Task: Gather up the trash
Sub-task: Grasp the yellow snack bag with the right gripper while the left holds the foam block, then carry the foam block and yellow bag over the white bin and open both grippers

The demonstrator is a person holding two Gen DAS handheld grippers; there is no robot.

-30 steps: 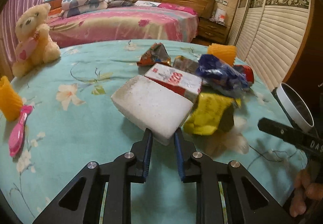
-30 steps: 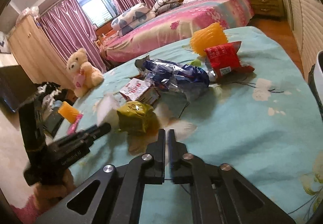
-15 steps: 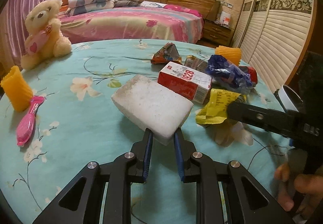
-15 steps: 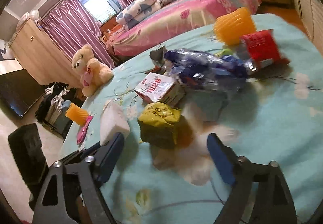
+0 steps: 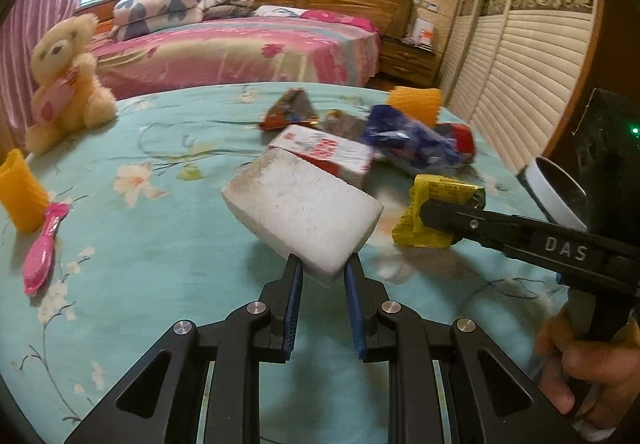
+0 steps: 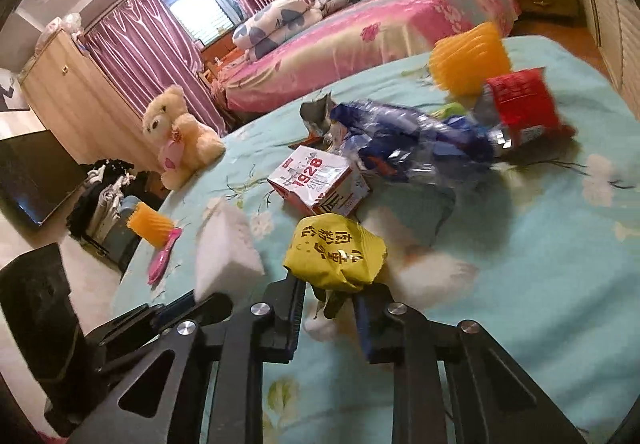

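Looking down my right gripper (image 6: pixel 326 308), I see its jaws just closing onto the near end of the yellow packet (image 6: pixel 334 252) at lower center, while my left gripper (image 5: pixel 322 298) is clamped on the white foam block (image 5: pixel 300 216).

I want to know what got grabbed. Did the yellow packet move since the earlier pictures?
Yes. The yellow packet has come away from the 1928 box toward the camera; the right gripper, whose jaws have just been closing, pinches it.
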